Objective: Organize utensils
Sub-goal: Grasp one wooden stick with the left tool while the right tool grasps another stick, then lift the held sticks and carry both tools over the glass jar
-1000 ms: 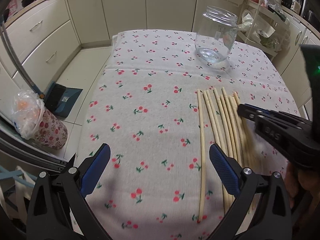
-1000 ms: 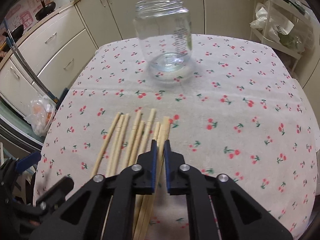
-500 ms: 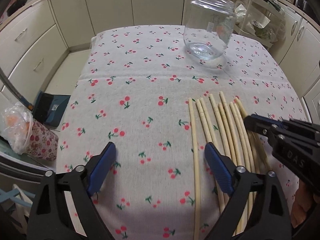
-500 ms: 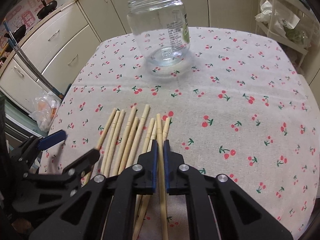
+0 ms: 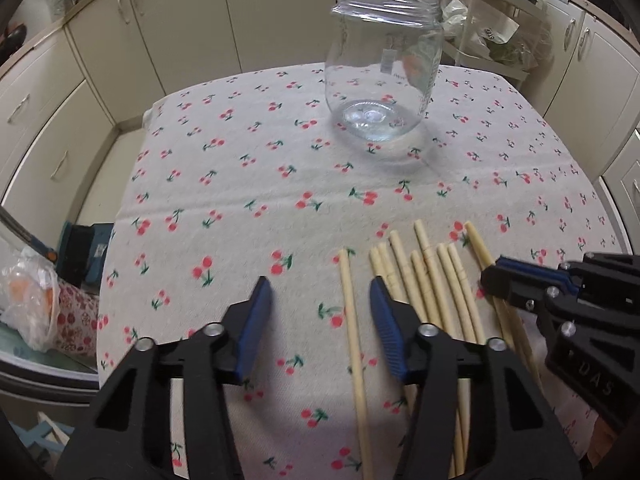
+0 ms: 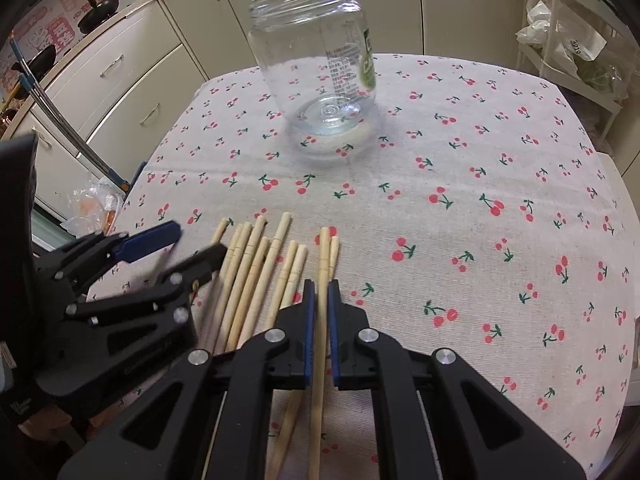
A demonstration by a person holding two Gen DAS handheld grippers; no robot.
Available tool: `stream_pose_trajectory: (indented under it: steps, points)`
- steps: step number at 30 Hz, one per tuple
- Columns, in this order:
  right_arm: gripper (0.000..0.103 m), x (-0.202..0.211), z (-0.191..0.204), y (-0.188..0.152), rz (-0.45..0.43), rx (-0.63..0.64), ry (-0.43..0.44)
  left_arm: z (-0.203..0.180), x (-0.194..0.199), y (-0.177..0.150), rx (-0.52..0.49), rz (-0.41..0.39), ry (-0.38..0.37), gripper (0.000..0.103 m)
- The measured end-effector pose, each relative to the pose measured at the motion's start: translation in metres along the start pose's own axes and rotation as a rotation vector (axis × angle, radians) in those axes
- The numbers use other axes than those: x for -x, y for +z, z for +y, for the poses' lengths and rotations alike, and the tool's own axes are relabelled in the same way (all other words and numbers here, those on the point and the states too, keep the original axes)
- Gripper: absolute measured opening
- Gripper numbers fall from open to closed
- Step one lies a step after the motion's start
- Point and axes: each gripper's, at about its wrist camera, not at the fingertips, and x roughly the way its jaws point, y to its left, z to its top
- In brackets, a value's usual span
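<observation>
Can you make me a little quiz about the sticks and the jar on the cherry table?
1. True or false: the glass jar already has chopsticks inside it.
2. Which gripper has one chopstick between its fingers: A) left gripper, B) right gripper?
3. Fill in: the jar stands upright on the ____-patterned tablecloth.

Key
1. False. The jar is empty; all the chopsticks lie on the cloth.
2. B. Its fingers are nearly shut around one stick, which rests on the cloth. The left gripper is wide open, with one chopstick lying in its gap.
3. Cherry.
</observation>
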Motion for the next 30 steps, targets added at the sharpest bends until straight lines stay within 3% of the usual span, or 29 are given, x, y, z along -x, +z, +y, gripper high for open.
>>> stream_pose_trajectory:
  steps: [5, 10, 19, 25, 30]
  points:
    - [0.016, -0.002, -0.001, 0.003, 0.011, -0.001, 0.005, 0.005, -0.001, 0.007, 0.007, 0.029, -0.038, 0.026]
    - [0.006, 0.001, 0.000, 0.002, -0.007, 0.013, 0.013, 0.023, -0.004, 0.011, 0.027, 0.048, -0.074, 0.008]
    - [0.006, 0.022, -0.012, 0.000, -0.067, -0.063, 0.082, 0.034, 0.004, 0.007, 0.067, 0.063, -0.179, 0.005]
    - [0.006, 0.019, -0.035, -0.009, -0.048, -0.177, 0.175, 0.029, 0.029, 0.014, 0.080, -0.008, -0.233, 0.005]
    - [0.006, 0.015, -0.034, -0.014, -0.035, -0.156, 0.149, 0.023, 0.050, 0.031, 0.092, -0.068, -0.262, 0.005]
